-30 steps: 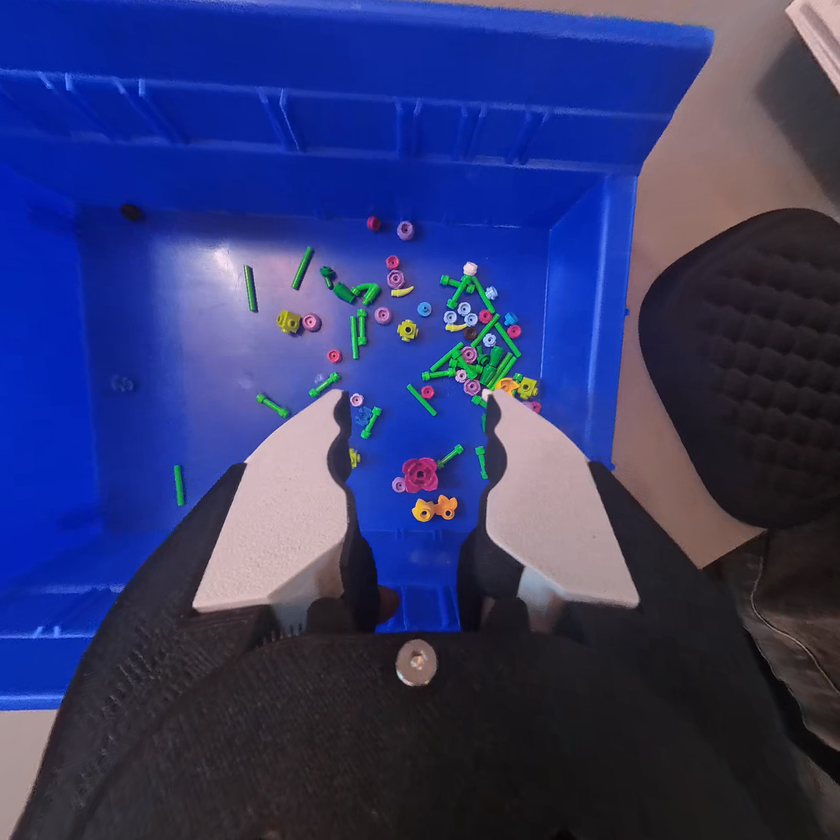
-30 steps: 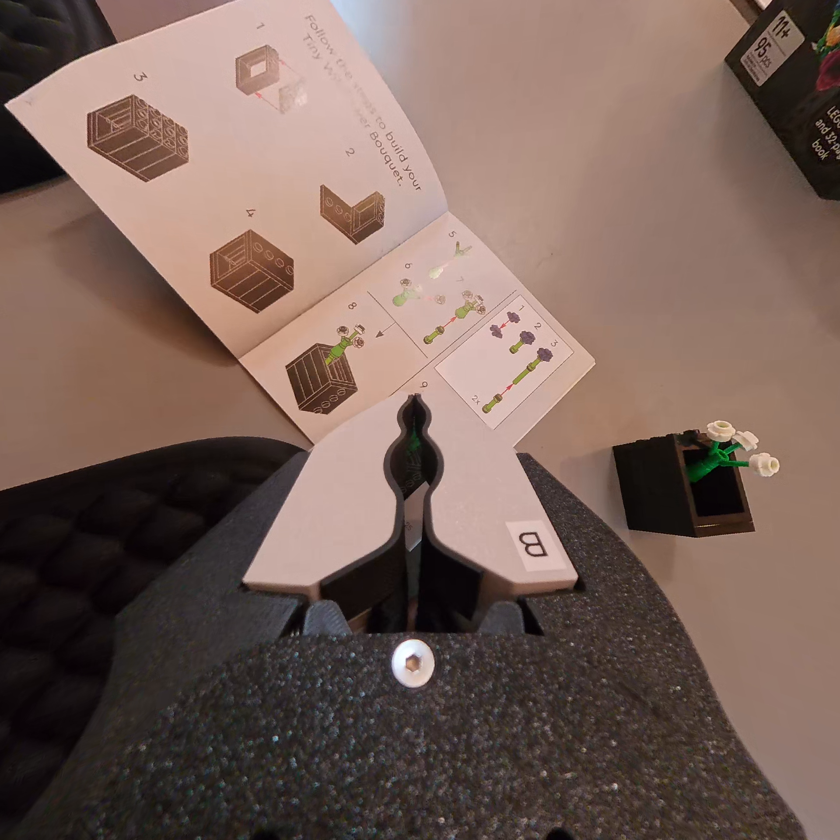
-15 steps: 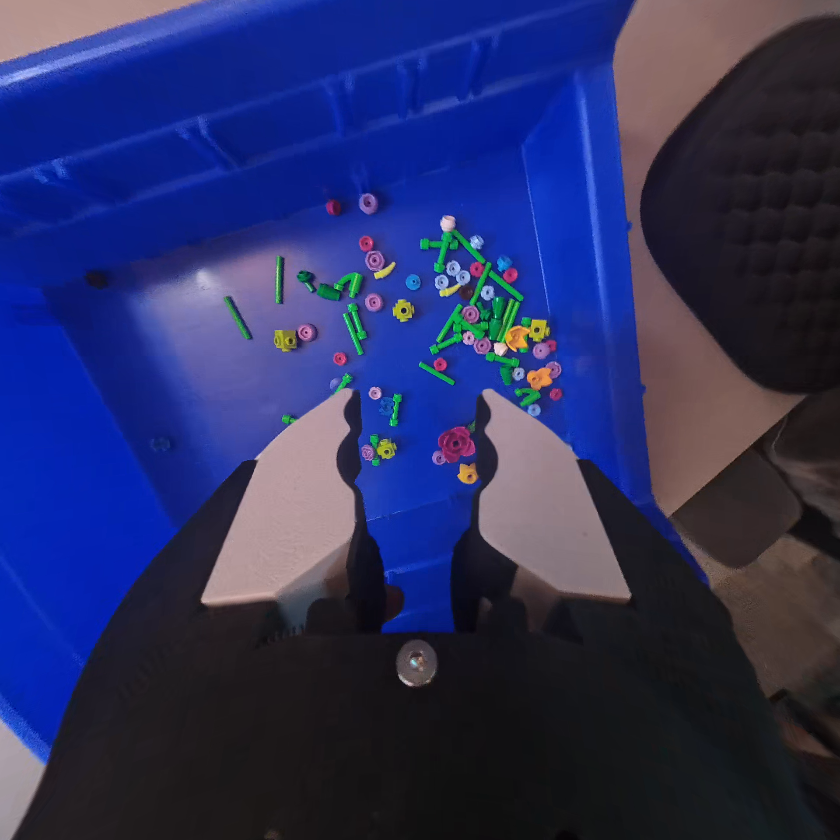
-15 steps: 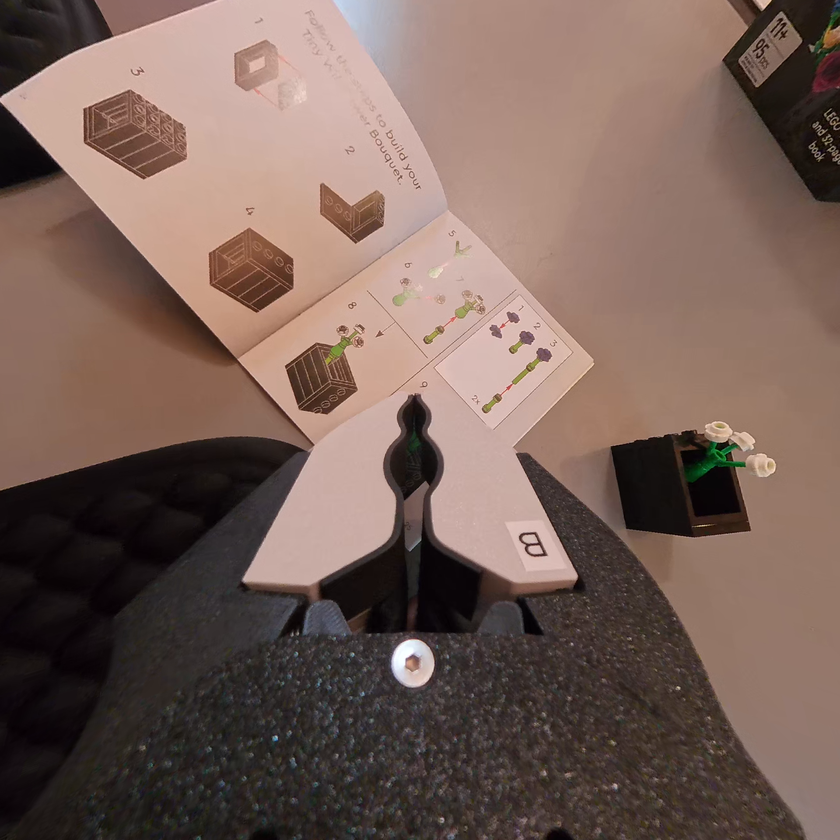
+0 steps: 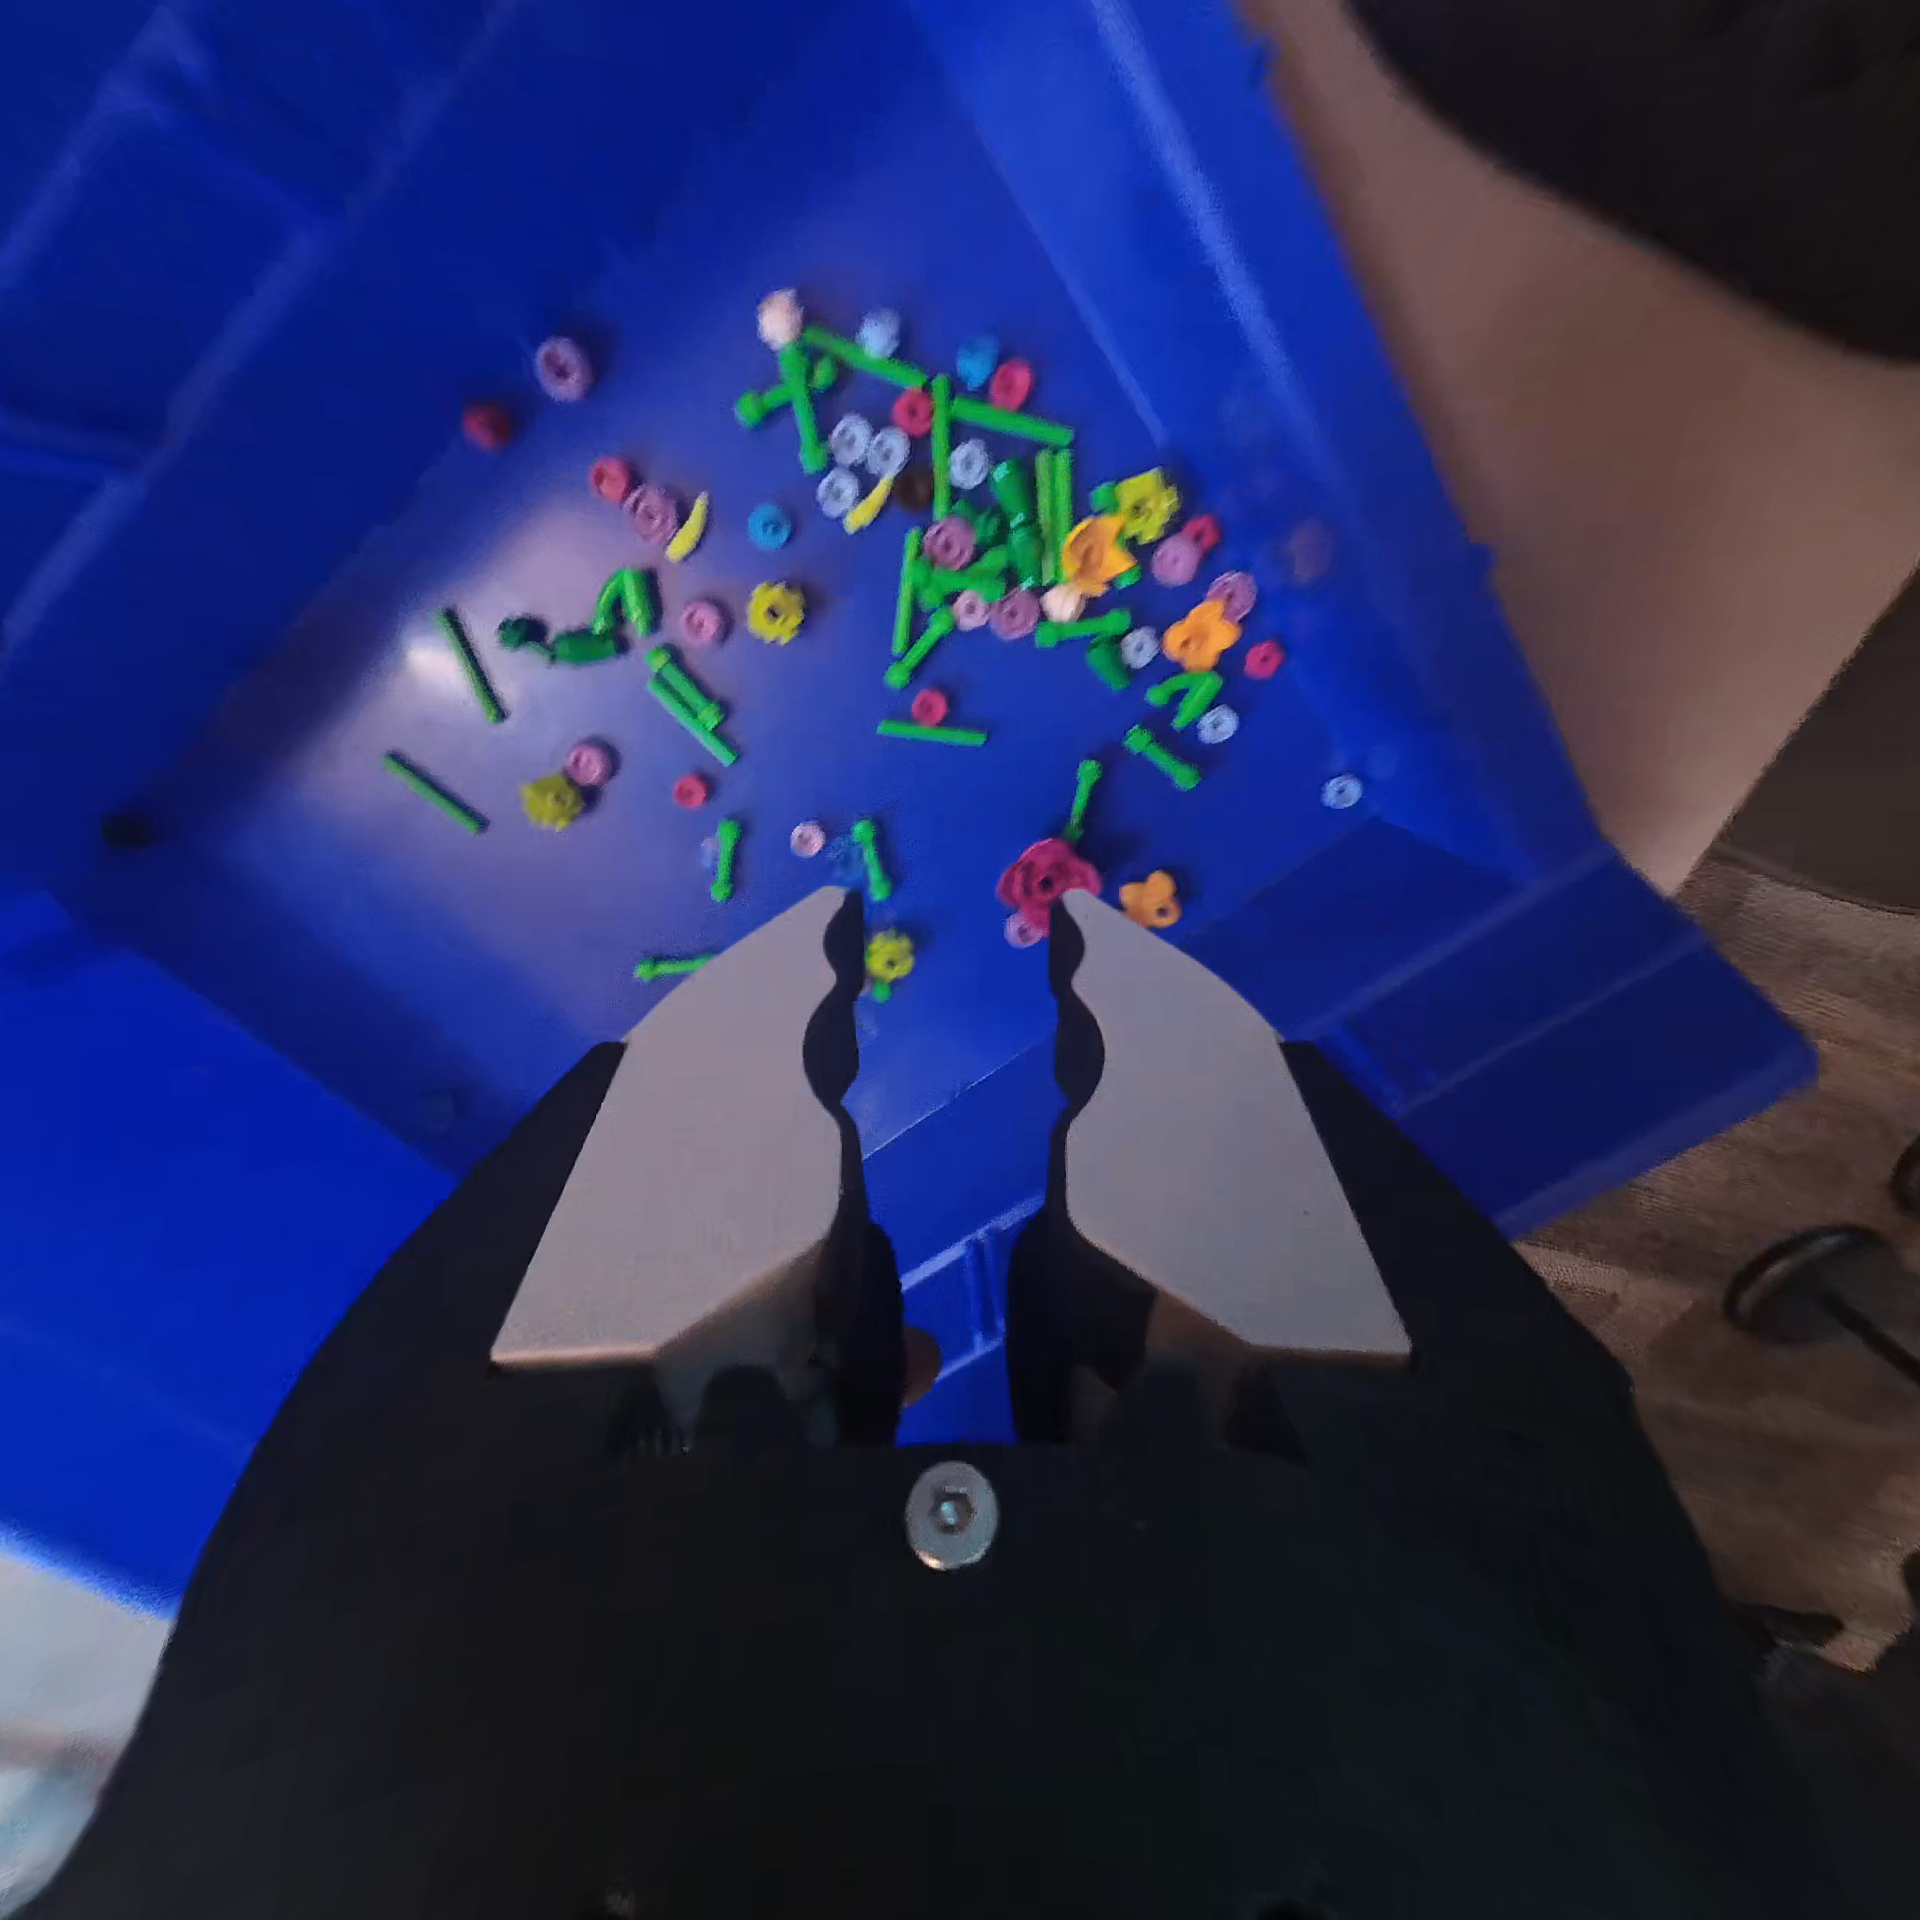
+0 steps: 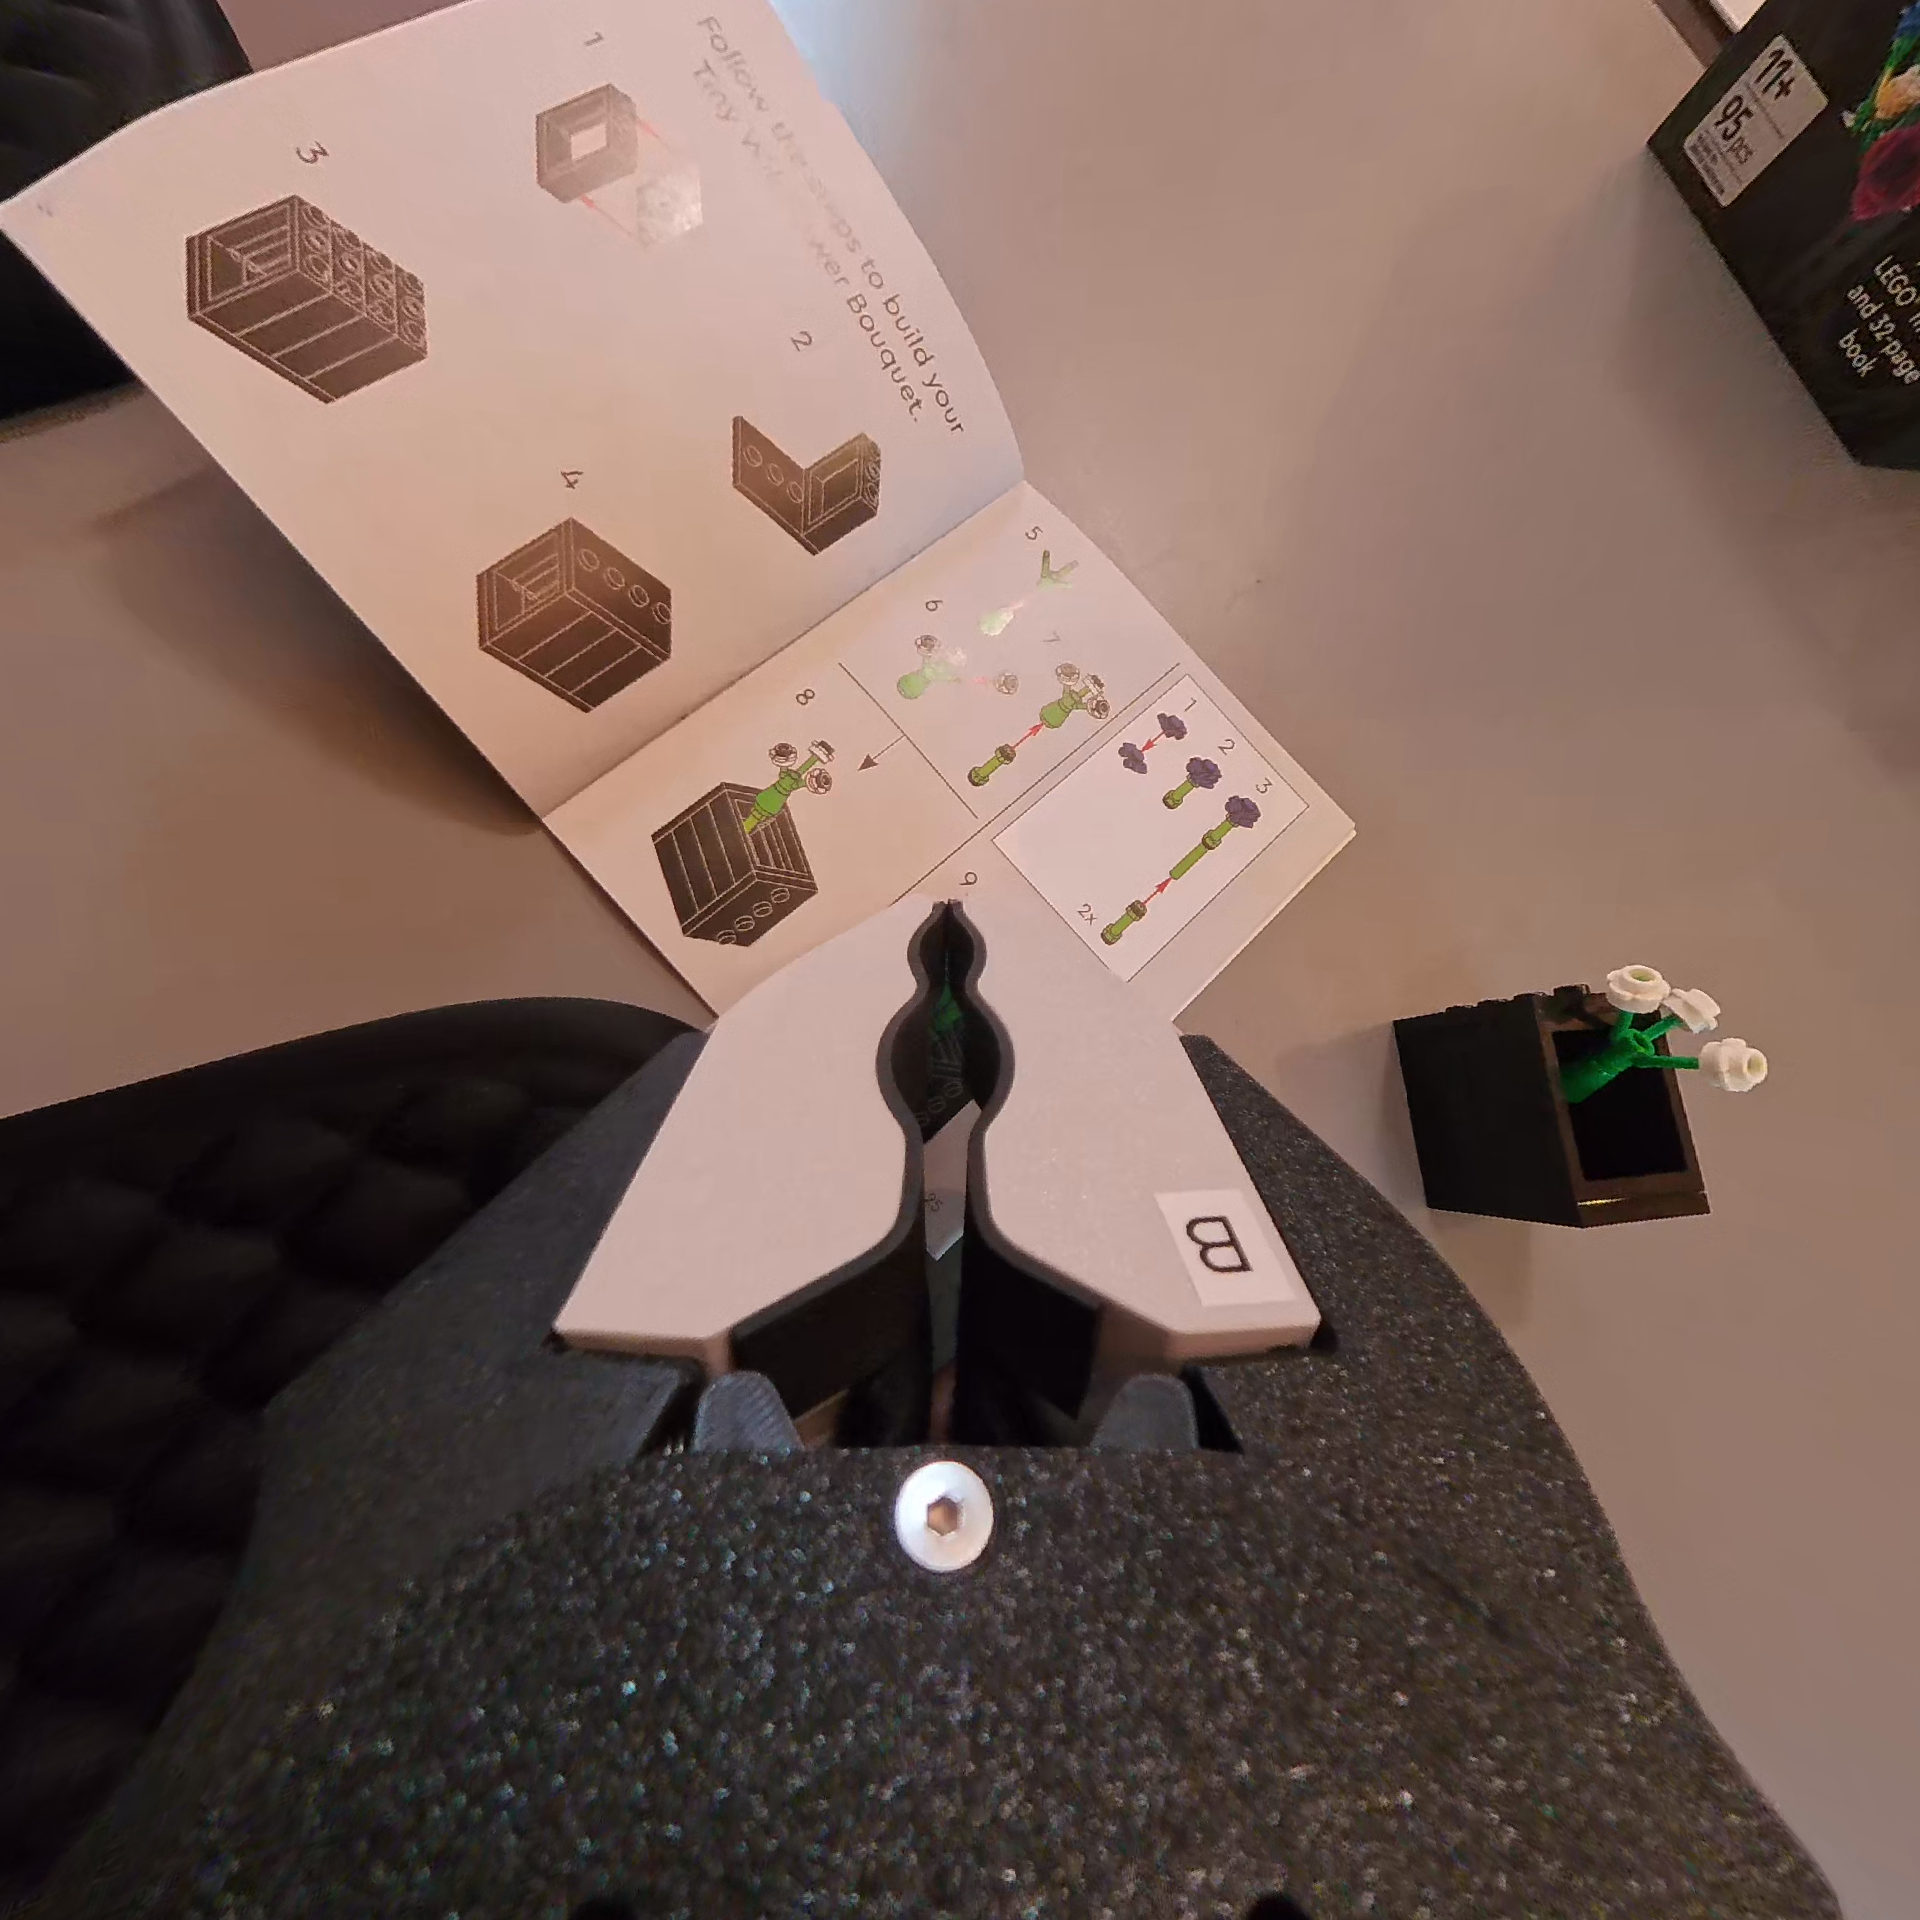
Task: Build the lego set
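Blue bin filling the left wrist view, tilted, floor strewn with small lego pieces: green stems, pink, yellow and orange blossoms. Open instruction booklet lying flat on grey table, far of the right gripper. Dark box at far right corner. Black brick planter near right, holding white-flowered stem. Left gripper over the bin, jaws apart, empty, tips just beside magenta rose. Right gripper closed, pinching a green piece.
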A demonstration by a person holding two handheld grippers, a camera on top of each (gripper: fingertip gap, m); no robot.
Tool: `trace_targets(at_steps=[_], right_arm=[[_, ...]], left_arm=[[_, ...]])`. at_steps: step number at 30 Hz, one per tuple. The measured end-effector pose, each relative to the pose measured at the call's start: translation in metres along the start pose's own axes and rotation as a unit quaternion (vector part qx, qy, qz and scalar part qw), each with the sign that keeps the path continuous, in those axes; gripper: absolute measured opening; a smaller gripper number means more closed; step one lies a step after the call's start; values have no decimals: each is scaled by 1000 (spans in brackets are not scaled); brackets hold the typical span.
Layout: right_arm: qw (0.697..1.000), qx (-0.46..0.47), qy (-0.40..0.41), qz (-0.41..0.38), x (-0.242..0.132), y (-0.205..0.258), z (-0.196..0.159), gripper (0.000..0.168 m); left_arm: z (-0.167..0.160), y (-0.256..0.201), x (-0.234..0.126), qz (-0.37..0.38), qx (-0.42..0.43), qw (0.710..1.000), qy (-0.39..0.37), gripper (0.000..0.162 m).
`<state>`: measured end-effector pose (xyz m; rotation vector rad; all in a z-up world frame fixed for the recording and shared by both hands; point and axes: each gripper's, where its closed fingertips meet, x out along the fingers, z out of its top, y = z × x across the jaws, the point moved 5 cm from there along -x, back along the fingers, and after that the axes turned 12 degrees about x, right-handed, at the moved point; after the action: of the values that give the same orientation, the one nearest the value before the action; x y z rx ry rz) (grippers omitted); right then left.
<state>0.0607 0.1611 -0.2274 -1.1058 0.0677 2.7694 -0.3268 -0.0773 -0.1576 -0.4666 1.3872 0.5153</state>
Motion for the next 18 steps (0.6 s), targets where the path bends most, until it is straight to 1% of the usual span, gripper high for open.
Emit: trace_targets(at_steps=[3, 4, 6, 8, 9, 12, 14, 16, 18], right_arm=[[1000, 0, 0, 0, 0, 0, 0, 0], [1000, -1, 0, 0, 0, 0, 0, 0], [1000, -1, 0, 0, 0, 0, 0, 0], [1000, -2, 0, -1, 0, 0, 0, 0], [1000, -3, 0, -2, 0, 0, 0, 0], [1000, -3, -1, -2, 0, 0, 0, 0], [1000, -2, -1, -1, 0, 0, 0, 0], [1000, -2, -1, -1, 0, 0, 0, 0], [1000, -3, -1, -1, 0, 0, 0, 0]], left_arm=[[-13, 11, 3, 18, -57, 998, 34, 21], [-16, 15, 4, 19, -79, 996, 39, 16], [-18, 18, 7, 14, -102, 994, 26, 13], [-19, 17, 10, 4, -96, 995, 14, 14], [-20, 18, 11, 5, -90, 996, 18, 17], [-25, 23, 14, 34, -81, 995, 48, 26], [-25, 30, 13, 60, -75, 994, 43, 23], [-32, 40, 11, 86, -70, 992, 53, 19], [-40, 47, 13, 89, -94, 990, 59, 19]])
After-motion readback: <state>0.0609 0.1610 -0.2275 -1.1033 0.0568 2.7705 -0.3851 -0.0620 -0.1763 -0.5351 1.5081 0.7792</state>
